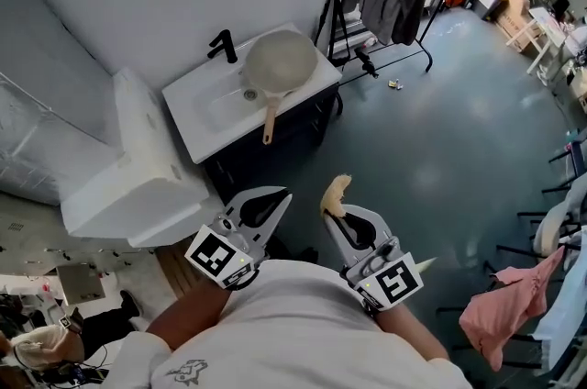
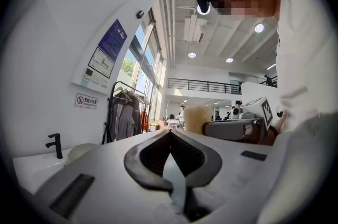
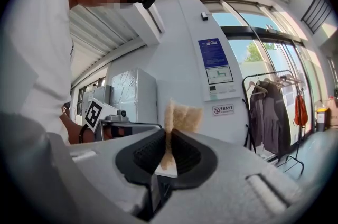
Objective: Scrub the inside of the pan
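Head view, pan (image 1: 282,60): rests on the white sink (image 1: 204,116), at its right end, open side up, well apart from both grippers, at about 12 o'clock from them.
Head view, pan's long axis: runs 12 to 6 o'clock, with the handle pointing to 6.
Head view, tap (image 1: 223,46): at 9 o'clock of the pan.
Head view, sponge (image 1: 336,193): sticks out of the right gripper (image 1: 332,215) toward 12 o'clock.
Left gripper view, left gripper (image 2: 170,132): jaws closed together, nothing between them. The pan (image 2: 82,151) shows at 9 o'clock, beside the tap (image 2: 55,145).
Right gripper view, right gripper (image 3: 168,136): jaws clamped on the sponge (image 3: 182,117), which stands upright between them.
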Action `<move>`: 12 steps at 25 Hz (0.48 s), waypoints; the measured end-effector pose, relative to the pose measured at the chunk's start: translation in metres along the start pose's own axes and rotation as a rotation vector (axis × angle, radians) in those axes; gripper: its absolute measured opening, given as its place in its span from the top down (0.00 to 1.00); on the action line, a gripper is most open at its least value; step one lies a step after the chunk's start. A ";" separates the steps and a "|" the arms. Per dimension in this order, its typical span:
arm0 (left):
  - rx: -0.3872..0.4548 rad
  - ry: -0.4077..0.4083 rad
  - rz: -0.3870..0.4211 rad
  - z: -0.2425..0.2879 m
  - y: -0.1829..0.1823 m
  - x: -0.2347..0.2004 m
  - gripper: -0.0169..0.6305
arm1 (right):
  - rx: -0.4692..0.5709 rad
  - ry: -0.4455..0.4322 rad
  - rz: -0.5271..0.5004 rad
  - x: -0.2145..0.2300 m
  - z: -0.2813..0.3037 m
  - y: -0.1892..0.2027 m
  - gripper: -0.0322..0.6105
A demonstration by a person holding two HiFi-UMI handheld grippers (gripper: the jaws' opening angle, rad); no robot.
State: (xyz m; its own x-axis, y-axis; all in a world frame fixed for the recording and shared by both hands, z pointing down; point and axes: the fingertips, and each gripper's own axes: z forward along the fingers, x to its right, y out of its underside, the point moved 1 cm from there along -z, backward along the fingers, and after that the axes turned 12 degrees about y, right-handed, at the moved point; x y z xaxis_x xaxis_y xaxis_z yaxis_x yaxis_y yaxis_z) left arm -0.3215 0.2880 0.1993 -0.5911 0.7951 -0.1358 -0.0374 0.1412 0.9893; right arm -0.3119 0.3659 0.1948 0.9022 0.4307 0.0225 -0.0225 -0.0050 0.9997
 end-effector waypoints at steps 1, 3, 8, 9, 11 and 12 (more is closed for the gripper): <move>-0.002 0.002 0.001 0.005 0.001 -0.003 0.97 | -0.001 0.004 0.006 0.006 0.001 0.002 0.90; -0.003 0.003 -0.003 0.015 0.002 -0.011 0.97 | -0.001 0.011 0.023 0.017 0.008 0.005 0.90; -0.002 0.021 -0.014 0.040 0.005 -0.033 0.97 | -0.008 0.030 0.023 0.045 0.022 0.007 0.90; -0.002 0.025 -0.015 0.045 0.005 -0.038 0.97 | -0.009 0.035 0.022 0.050 0.025 0.007 0.90; -0.003 0.034 -0.020 0.053 0.006 -0.048 0.97 | -0.018 0.045 0.019 0.060 0.031 0.008 0.90; -0.003 0.038 -0.022 0.058 0.007 -0.055 0.97 | -0.024 0.050 0.022 0.065 0.035 0.009 0.90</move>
State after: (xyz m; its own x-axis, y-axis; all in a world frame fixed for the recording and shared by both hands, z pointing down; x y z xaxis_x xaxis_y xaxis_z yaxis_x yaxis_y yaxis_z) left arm -0.2430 0.2795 0.2105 -0.6206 0.7685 -0.1556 -0.0535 0.1564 0.9862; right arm -0.2384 0.3620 0.2057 0.8788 0.4752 0.0438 -0.0534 0.0067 0.9985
